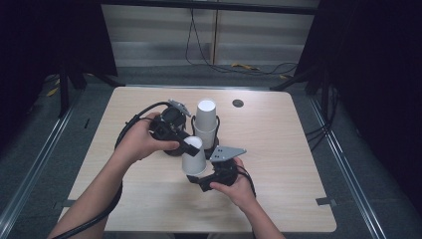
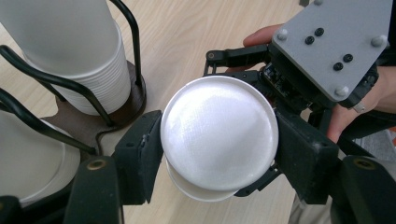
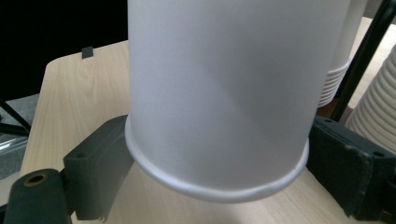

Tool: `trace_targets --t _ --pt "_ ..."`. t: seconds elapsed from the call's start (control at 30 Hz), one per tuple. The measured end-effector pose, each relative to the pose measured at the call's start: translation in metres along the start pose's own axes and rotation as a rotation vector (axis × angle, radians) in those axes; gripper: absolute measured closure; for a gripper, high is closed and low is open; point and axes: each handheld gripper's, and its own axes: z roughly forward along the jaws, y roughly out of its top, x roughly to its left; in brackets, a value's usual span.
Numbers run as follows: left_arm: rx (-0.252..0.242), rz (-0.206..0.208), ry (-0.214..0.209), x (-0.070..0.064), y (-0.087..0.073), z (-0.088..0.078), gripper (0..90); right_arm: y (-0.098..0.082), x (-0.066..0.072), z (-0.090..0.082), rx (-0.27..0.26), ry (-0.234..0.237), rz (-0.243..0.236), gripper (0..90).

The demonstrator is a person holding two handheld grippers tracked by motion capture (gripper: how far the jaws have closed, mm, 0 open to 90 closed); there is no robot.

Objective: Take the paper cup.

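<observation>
An upside-down white paper cup [image 1: 193,155] stands near the middle of the wooden table [image 1: 283,149]. My left gripper [image 1: 190,145] comes in from the left, shut on the cup's upper end. In the left gripper view the cup's round bottom [image 2: 219,135] sits pinched between both black pads [image 2: 140,154]. My right gripper [image 1: 197,174] reaches in from the near side at the cup's rim. In the right gripper view the cup wall [image 3: 224,88] is close up, and both pads [image 3: 100,163] press on the rolled rim.
A tall stack of white cups [image 1: 206,118] stands upside down in a black wire holder [image 2: 126,100] just behind the held cup. A second stack [image 2: 32,158] sits beside it. A round cable hole [image 1: 238,103] lies at the table's far edge.
</observation>
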Motion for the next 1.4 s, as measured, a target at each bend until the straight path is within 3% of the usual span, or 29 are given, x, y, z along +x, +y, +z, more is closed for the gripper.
trace_targets --t 0.3,0.63,1.0,1.07,1.4 --pt "0.009 0.0 -0.014 0.0 0.002 0.006 35.6 0.001 -0.002 -0.002 -0.02 0.0 0.017 11.6" --pt "-0.014 -0.006 -0.026 0.002 0.002 0.002 35.5 -0.002 -0.005 -0.003 -0.032 -0.008 0.037 14.5" --pt "-0.052 -0.042 -0.046 0.009 -0.007 0.002 35.4 0.0 -0.006 -0.006 -0.001 -0.016 0.016 17.4" --pt "-0.038 -0.022 -0.041 0.011 -0.008 0.001 35.3 -0.001 -0.006 -0.006 0.002 -0.015 0.013 17.8" --pt "-0.051 -0.02 -0.04 0.013 -0.015 0.004 33.4 0.0 -0.007 -0.01 0.018 -0.008 0.009 19.4"
